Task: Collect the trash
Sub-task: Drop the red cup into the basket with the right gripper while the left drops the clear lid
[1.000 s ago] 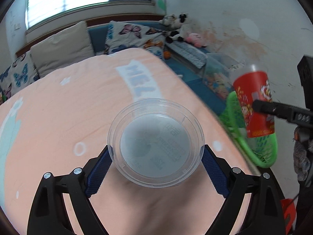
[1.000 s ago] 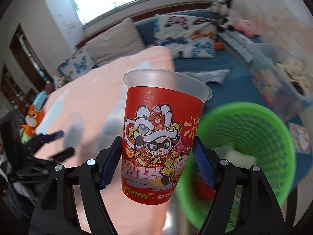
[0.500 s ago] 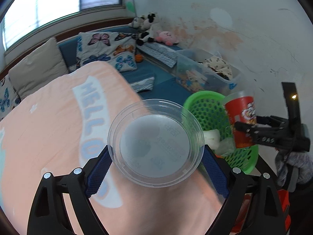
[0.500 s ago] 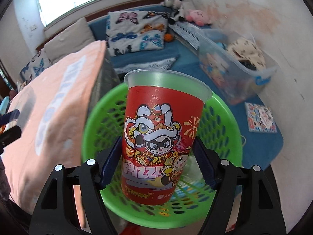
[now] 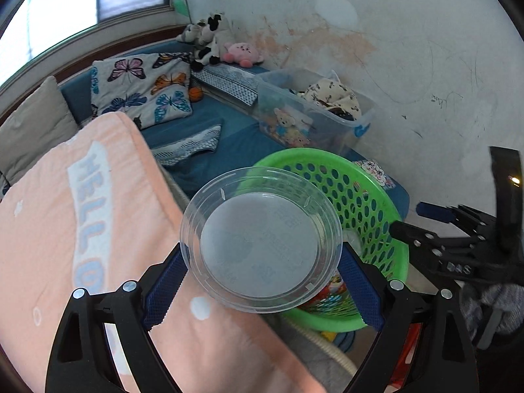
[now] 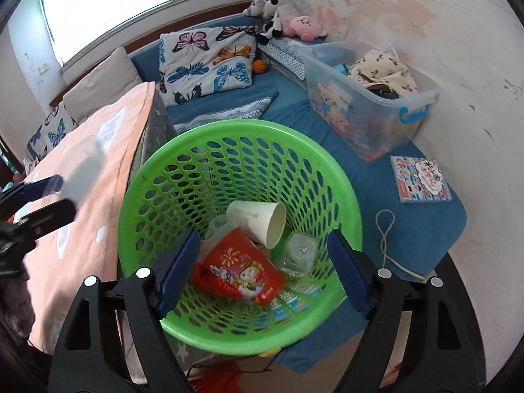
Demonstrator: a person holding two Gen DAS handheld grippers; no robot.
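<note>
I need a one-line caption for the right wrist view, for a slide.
Right claw opening above the green basket, with the red cup lying inside beside a white paper cup.

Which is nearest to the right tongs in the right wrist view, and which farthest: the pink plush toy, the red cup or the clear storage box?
1. Red cup: in the green basket, just beyond the opening right tongs.
2. Clear storage box: past the basket, on the right.
3. Pink plush toy: at the far wall.
</note>
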